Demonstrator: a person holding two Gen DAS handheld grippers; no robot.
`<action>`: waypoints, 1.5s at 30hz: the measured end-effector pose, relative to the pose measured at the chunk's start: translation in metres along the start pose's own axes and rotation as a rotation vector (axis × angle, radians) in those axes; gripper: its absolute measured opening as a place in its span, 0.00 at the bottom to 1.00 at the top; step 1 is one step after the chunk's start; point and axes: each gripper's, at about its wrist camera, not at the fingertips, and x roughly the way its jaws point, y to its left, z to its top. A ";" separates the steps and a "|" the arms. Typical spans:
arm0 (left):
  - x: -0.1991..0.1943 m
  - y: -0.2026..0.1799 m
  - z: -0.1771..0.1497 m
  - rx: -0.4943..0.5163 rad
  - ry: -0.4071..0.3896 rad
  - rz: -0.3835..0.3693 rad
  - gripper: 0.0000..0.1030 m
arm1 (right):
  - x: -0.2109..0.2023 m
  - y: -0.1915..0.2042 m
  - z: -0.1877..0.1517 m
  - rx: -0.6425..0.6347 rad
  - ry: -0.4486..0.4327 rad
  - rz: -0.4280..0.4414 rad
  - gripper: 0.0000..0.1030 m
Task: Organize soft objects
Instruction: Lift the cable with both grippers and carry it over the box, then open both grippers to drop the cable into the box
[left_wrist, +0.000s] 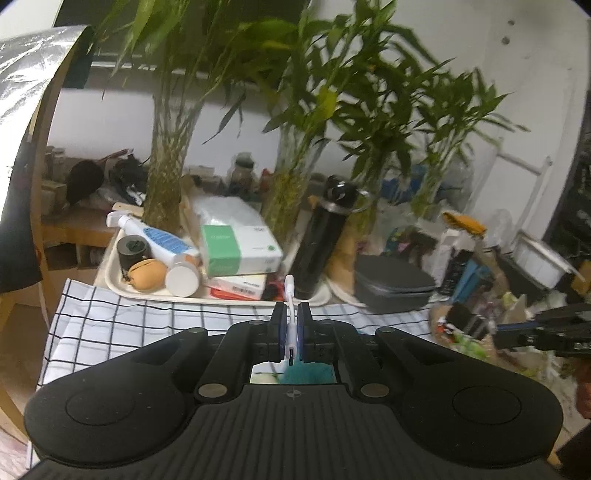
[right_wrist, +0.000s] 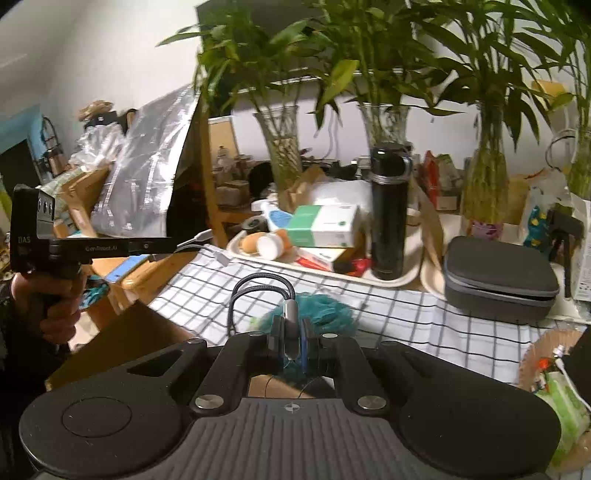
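Note:
My left gripper (left_wrist: 291, 308) is shut on a short white adapter cable (left_wrist: 290, 295), whose plug end hangs between the pads. It hangs above the checked tablecloth (left_wrist: 147, 325). A teal fluffy bath pouf (left_wrist: 308, 371) shows through the gap under the jaws. In the right wrist view my right gripper (right_wrist: 291, 325) is shut on the metal plug of a grey braided cable (right_wrist: 258, 286), which loops up to the left. The teal pouf (right_wrist: 328, 308) lies on the cloth just beyond it. A hand holds the left gripper (right_wrist: 168, 244) at the far left, over the table's edge.
A cream tray (right_wrist: 402, 280) holds a black flask (right_wrist: 388, 214), a green-and-white tissue box (right_wrist: 325, 225) and bottles. A grey zip case (right_wrist: 498, 277) sits to the right. Glass vases of bamboo (right_wrist: 282, 155) stand behind. A cardboard box (right_wrist: 122, 343) is at lower left.

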 end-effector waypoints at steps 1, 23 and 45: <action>-0.006 -0.002 -0.003 -0.002 -0.010 -0.011 0.06 | -0.002 0.003 -0.001 -0.003 -0.002 0.010 0.10; -0.058 -0.053 -0.042 0.139 0.141 -0.071 0.06 | -0.007 0.073 -0.030 -0.194 0.147 0.268 0.10; -0.064 -0.071 -0.056 0.282 0.250 0.093 0.60 | 0.013 0.095 -0.046 -0.326 0.265 0.228 0.98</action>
